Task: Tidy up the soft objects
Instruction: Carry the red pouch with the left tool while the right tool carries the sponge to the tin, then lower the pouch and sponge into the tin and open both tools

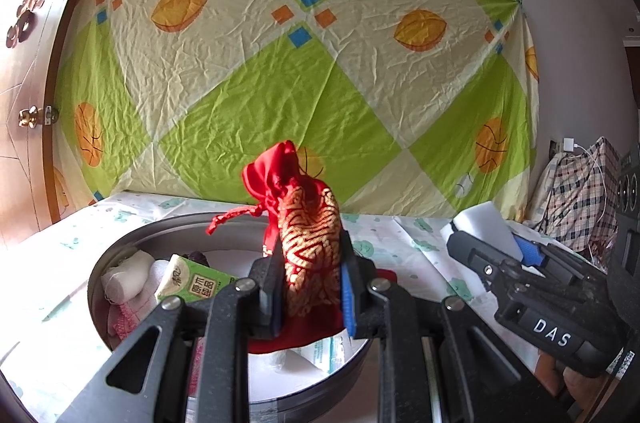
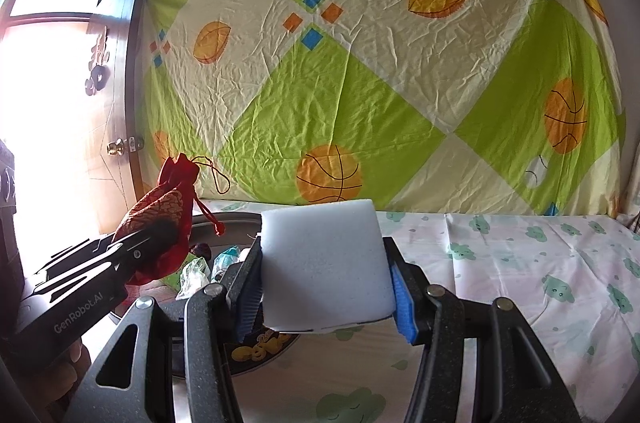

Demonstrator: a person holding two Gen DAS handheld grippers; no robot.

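Nearest us, our left gripper [image 1: 308, 287] pinches a red and gold drawstring pouch [image 1: 308, 235] upright above the round metal tray [image 1: 120, 247], which holds a green carton [image 1: 196, 283] and white rolled cloths [image 1: 124, 279]. Our right gripper [image 2: 326, 287] clamps a white sponge block [image 2: 324, 263] beside the tray. Beyond hangs a green and cream sheet [image 1: 280, 63].

Strong daylight pours in from the window [image 2: 60, 35] at the left of the right wrist view, blown out to white glare. The hanging sheet [image 1: 280, 71] is evenly lit and sharp. Fisheye bending curves both views' edges, with dark corners.
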